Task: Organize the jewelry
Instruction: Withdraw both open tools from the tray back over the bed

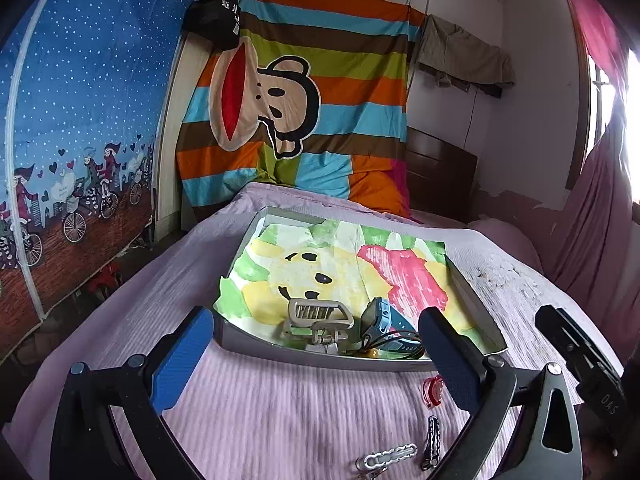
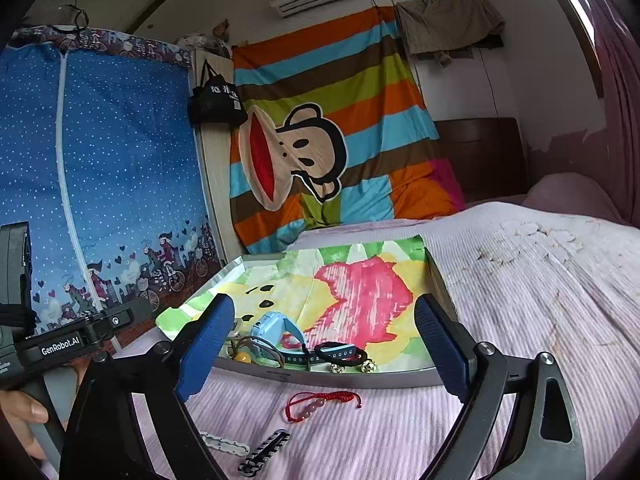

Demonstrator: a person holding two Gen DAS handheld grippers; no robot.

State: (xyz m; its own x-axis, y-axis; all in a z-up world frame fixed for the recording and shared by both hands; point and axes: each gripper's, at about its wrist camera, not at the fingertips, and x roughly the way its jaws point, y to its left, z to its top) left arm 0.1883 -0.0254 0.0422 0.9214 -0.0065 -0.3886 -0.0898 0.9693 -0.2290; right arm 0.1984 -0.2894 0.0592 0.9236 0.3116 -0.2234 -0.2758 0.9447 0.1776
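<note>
A shallow grey tray (image 1: 320,358) (image 2: 360,378) lined with a bright cartoon cloth lies on the bed. In its near end sit a beige hair clip (image 1: 318,318), a blue watch (image 1: 386,320) (image 2: 280,330) and a black cord bracelet with gold bells (image 2: 348,358). On the pink bedspread in front of the tray lie a red string bracelet (image 2: 320,402) (image 1: 433,390), a silver chain bracelet (image 1: 386,456) (image 2: 224,443) and a black chain bracelet (image 1: 432,442) (image 2: 266,451). My left gripper (image 1: 316,352) is open just before the tray. My right gripper (image 2: 324,344) is open above the loose bracelets.
The other hand-held gripper shows at the right edge (image 1: 580,356) in the left view and, held by a hand (image 2: 24,420), at the left edge in the right view. A striped monkey blanket (image 1: 304,96) hangs behind the bed. A blue wardrobe (image 2: 100,168) stands left.
</note>
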